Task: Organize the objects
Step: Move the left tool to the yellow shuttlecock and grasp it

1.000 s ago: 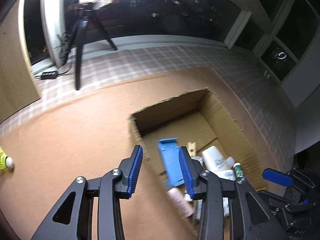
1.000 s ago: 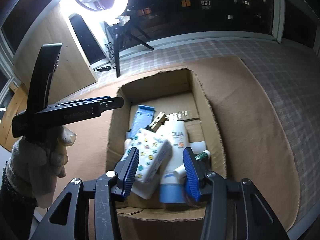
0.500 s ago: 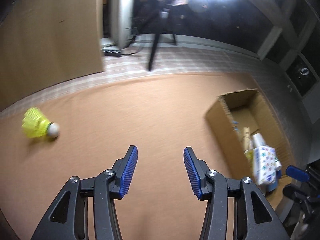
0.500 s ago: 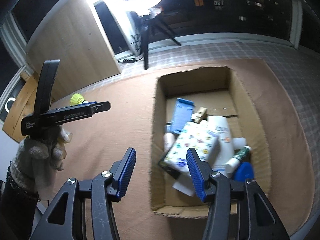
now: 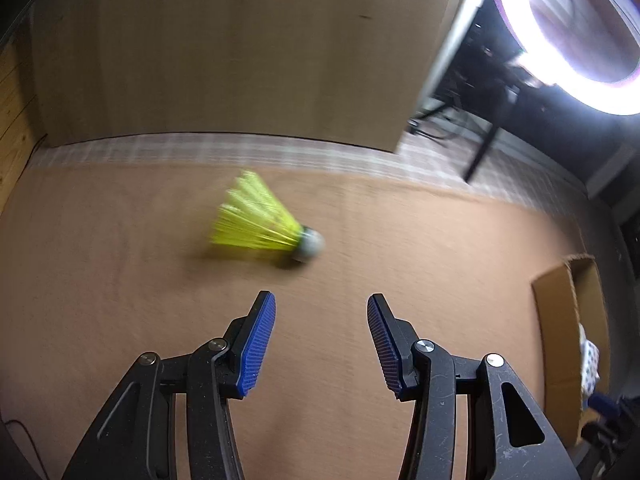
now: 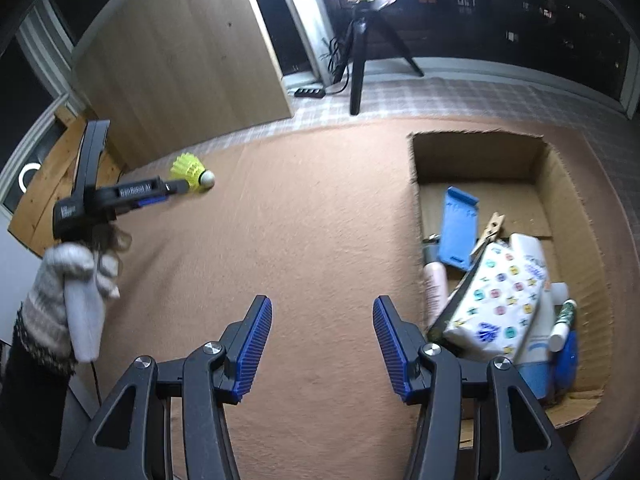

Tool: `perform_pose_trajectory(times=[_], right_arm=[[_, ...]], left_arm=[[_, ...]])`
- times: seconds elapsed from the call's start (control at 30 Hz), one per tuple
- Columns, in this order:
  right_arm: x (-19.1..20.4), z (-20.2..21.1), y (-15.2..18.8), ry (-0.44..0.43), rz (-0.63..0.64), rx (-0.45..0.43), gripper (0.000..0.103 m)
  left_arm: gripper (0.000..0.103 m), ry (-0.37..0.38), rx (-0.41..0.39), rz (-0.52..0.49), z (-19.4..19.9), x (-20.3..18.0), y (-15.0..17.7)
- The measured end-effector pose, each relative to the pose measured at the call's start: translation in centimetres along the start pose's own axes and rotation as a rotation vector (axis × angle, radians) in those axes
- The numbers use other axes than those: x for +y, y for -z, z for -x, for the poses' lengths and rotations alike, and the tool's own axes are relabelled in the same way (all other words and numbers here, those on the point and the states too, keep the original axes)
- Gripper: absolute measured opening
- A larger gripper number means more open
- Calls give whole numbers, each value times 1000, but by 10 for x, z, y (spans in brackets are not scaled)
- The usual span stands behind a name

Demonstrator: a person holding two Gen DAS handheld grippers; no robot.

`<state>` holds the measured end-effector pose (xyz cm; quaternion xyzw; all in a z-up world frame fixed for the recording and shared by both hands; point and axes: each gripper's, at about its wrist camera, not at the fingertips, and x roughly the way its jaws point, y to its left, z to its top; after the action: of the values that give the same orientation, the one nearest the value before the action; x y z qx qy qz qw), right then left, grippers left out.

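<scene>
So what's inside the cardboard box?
The cardboard box holds a blue holder, clothespin, dotted pouch, pink bottle and white tube. The pouch hides whatever's underneath.

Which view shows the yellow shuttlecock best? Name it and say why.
The left wrist view: the shuttlecock lies large and near centre, just beyond the open left tongs, though slightly blurred. The right wrist view shows it small and far off, partly hidden behind the left tongs.

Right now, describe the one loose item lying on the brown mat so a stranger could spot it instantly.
Find the open cardboard box at one end of the brown felt mat; look across the bare mat to the far side. There, a yellow plastic shuttlecock with a pale rounded tip lies on its side, the only bright thing outside the box.
</scene>
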<state>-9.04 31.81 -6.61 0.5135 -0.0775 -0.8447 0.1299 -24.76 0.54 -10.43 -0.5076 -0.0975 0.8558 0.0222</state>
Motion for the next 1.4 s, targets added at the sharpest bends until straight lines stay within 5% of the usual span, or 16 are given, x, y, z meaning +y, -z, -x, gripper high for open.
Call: perform_pose_trajectory(times=[0.47, 0.67, 1.03, 1.4], right_arm=[[16, -27, -1, 11, -10, 45, 49], [17, -29, -1, 17, -19, 58, 49], [22, -33, -5, 11, -12, 68, 49], [28, -36, -6, -37, -13, 59, 49]], left_arm=[[52, -47, -48, -17, -14, 43, -59], [51, 6, -3, -20, -35, 48, -66], [7, 68, 18, -138, -38, 16, -30], [1, 211, 72, -135, -19, -20, 45]])
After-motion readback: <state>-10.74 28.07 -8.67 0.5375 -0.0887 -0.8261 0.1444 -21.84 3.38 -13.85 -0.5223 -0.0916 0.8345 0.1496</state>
